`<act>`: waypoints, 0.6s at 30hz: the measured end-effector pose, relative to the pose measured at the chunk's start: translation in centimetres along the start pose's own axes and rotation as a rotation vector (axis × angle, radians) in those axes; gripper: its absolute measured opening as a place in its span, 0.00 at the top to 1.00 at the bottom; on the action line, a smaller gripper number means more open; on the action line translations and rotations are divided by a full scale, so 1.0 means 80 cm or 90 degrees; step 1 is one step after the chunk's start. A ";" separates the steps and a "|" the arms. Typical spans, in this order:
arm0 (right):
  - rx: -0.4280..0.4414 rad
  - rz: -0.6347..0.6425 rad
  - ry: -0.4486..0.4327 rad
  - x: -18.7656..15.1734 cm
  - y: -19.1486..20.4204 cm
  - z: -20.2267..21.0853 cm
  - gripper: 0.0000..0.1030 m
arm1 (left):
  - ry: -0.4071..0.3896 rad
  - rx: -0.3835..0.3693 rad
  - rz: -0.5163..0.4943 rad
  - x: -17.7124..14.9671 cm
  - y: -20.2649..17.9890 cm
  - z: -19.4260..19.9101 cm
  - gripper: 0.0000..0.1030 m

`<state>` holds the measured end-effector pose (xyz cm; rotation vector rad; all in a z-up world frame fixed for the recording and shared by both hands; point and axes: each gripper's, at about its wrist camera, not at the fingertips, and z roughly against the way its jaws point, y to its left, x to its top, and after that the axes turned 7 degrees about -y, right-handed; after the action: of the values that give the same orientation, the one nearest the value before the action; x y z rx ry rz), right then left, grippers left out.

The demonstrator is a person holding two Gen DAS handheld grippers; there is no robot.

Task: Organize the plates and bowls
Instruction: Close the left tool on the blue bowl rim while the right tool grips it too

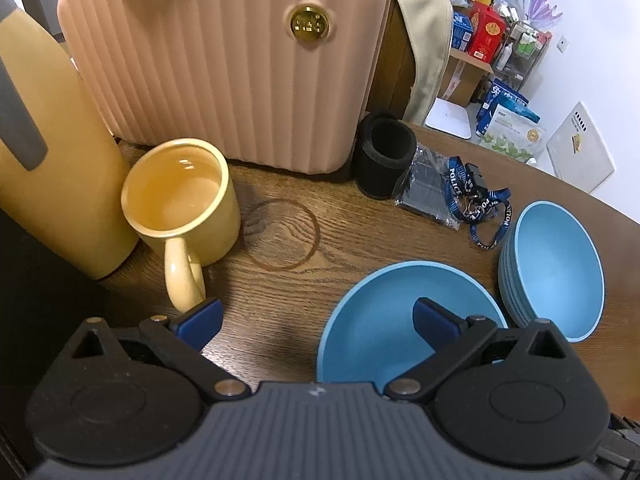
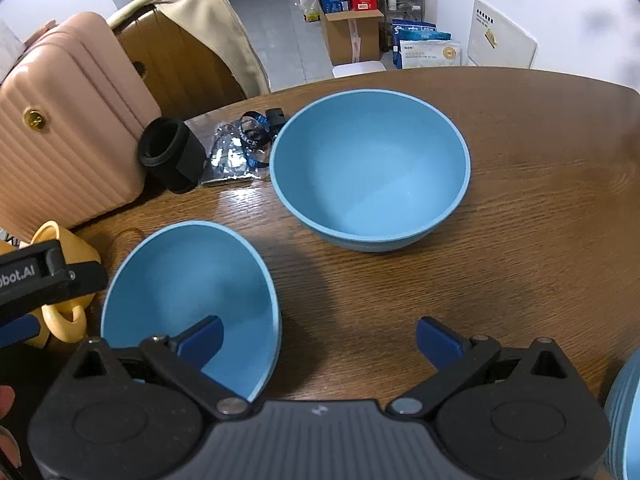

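Your left gripper (image 1: 318, 316) stands spread, its right finger over the near blue bowl (image 1: 384, 320), whose near rim is hidden. Your right gripper (image 2: 320, 338) is likewise agape, empty. The far bowl (image 2: 370, 168) sits on the table (image 2: 540, 200); bowl stacking unclear.

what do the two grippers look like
Both match. The left gripper and the right gripper each have a dark grey ribbed body, two round black housings, black linkage arms with silver pivot pins, and dark blue finger pads. A small pale mark sits at the centre of each body. In the right view the left gripper's side shows white lettering ending "bot.AI". No cables or sleeves show.
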<state>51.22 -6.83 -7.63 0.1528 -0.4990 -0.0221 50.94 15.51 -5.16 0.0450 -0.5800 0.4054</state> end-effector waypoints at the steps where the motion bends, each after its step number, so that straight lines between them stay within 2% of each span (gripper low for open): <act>1: -0.001 0.000 0.001 0.000 0.000 -0.002 0.02 | 0.003 -0.001 0.002 -0.001 0.001 -0.003 0.00; 11: 0.009 0.008 0.014 -0.003 0.007 -0.023 0.20 | 0.027 -0.012 0.008 -0.008 0.004 -0.030 0.02; 13: 0.013 0.010 0.016 -0.004 0.011 -0.026 0.24 | 0.029 -0.012 0.007 -0.011 0.003 -0.033 0.07; 14: 0.015 0.011 0.017 -0.004 0.012 -0.028 0.29 | 0.031 -0.010 0.008 -0.012 0.003 -0.036 0.11; 16: 0.017 0.010 0.021 -0.005 0.014 -0.031 0.35 | 0.038 -0.014 0.010 -0.015 0.003 -0.040 0.21; 17: 0.017 0.009 0.023 -0.006 0.014 -0.033 0.38 | 0.042 -0.017 0.010 -0.017 0.003 -0.042 0.31; 18: 0.016 0.009 0.024 -0.006 0.014 -0.034 0.45 | 0.046 -0.019 0.011 -0.018 0.003 -0.044 0.36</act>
<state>52.08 -5.28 -10.08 0.1738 -0.4631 0.0004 51.60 15.73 -8.95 -0.0034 -0.5161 0.4126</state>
